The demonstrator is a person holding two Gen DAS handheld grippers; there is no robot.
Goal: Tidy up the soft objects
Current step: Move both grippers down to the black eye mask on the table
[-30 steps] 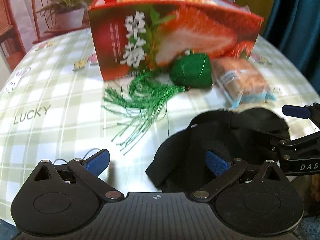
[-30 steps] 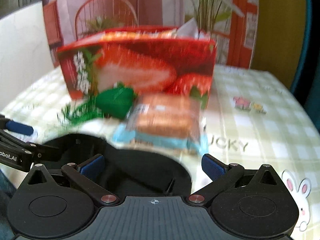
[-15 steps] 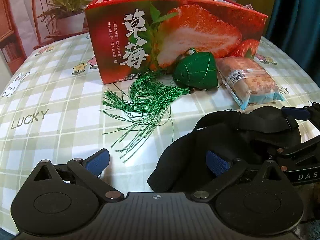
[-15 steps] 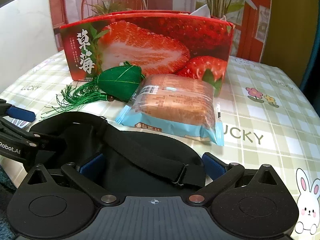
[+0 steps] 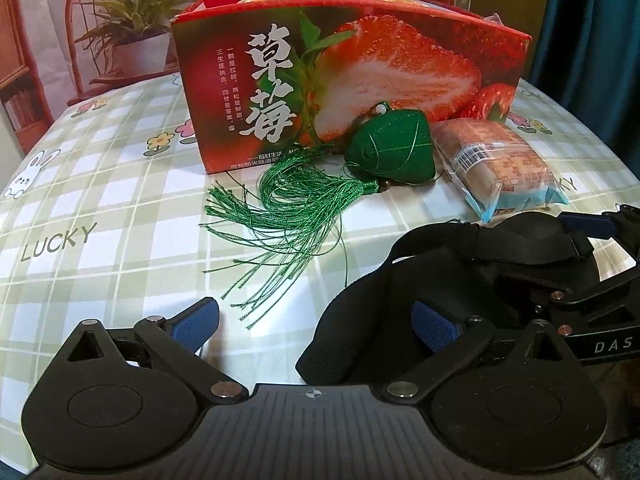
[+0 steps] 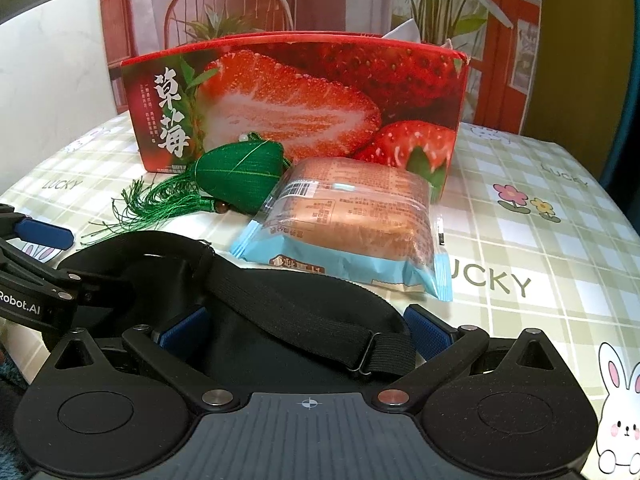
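Both tools are standing released over the black eye mask (image 6: 280, 320): the left tool (image 5: 314, 320) is straddling one end; the right tool (image 6: 304, 330) is straddling its strap. A green tasselled sachet (image 5: 394, 150) and a wrapped cake (image 6: 352, 216) (sealed) are lying before the strawberry box (image 5: 352, 68).

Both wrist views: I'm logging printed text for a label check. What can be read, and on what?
"草莓": strawberry box.
"LUCKY": tablecloth.
"DAS": right gripper, seen from the left wrist.
"Robot.AI": left gripper, seen from the right wrist.
Small columns on the box and the bread packet print: unreadable.
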